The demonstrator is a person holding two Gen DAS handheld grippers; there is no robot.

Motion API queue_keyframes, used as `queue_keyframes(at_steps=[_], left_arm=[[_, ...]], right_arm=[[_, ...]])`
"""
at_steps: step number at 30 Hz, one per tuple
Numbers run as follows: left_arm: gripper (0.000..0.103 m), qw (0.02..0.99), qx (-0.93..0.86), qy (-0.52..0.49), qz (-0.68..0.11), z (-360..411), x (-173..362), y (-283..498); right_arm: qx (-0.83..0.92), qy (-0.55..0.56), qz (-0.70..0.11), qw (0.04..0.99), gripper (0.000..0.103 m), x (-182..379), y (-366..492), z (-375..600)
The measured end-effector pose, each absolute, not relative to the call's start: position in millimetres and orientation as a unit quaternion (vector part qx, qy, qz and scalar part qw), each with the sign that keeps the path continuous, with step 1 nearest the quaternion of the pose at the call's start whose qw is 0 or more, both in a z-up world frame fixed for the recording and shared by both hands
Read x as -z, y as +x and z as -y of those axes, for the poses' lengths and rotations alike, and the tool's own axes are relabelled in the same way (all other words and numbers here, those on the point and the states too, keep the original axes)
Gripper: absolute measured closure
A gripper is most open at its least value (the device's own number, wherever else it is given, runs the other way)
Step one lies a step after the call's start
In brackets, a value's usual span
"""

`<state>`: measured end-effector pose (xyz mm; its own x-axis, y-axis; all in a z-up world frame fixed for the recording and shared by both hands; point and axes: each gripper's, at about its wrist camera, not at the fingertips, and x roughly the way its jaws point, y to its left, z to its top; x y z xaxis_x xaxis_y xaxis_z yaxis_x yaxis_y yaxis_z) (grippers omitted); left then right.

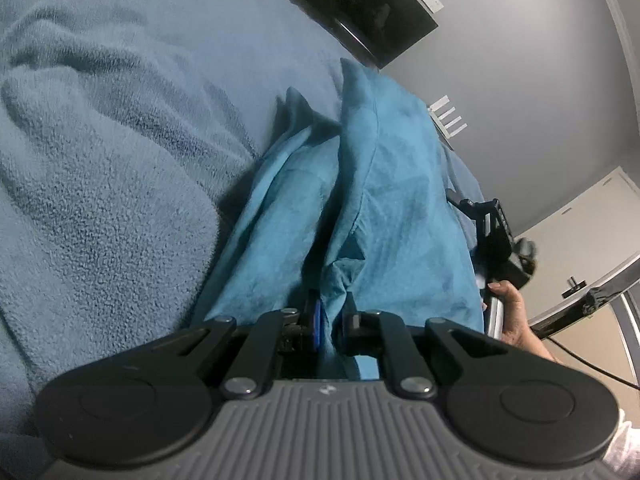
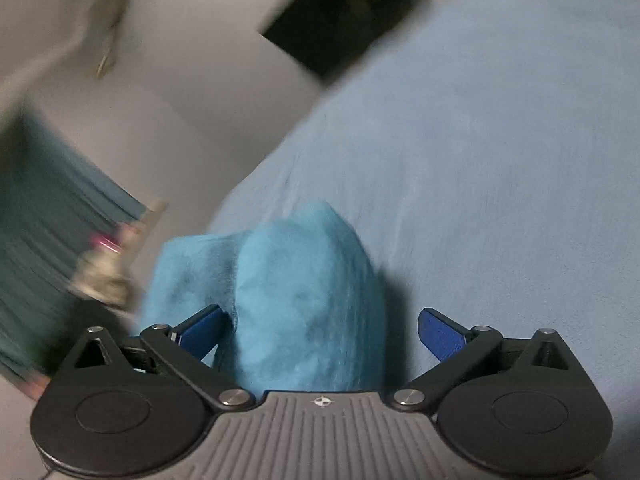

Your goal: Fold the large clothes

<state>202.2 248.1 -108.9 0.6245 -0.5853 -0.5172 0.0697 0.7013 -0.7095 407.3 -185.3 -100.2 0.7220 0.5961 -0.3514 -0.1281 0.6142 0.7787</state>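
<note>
The teal fleece garment (image 1: pixel 360 208) lies bunched on the bed's grey-blue blanket (image 1: pixel 100 160). The left gripper (image 1: pixel 332 328) has its jaws pressed together, pinching a fold of it. The right gripper (image 2: pixel 320 332) has its jaws spread wide, with the garment (image 2: pixel 304 300) bulging between them.

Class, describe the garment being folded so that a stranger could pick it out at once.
Find the pale grey-blue fleece blanket covering the bed. The teal garment lies crumpled on it, one edge pinched in the left gripper. Its brighter teal and smoother surface distinguish it from the blanket.
</note>
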Motion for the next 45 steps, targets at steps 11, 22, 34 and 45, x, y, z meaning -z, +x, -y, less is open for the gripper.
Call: queue_keyframes(at_steps=[11,22,34,45], left_arm=[[0.096,0.841,0.193,-0.323,-0.389,-230,109,214],[0.095,0.846,0.208,-0.264,-0.414,-74,101,253],[0.095,0.862,0.236,-0.245,-0.375,-19,101,275],[0.092,0.867,0.265,-0.238,-0.349,-30,106,290]], right_arm=[[-0.234,0.454,-0.264,0.818,0.045,104,417,179],[-0.138,0.406,-0.208,0.879,0.046,36,387,289],[0.015,0.319,-0.267,0.909,0.016,17,468,326],[0.075,0.281,-0.172,0.941,0.015,16,430,312]])
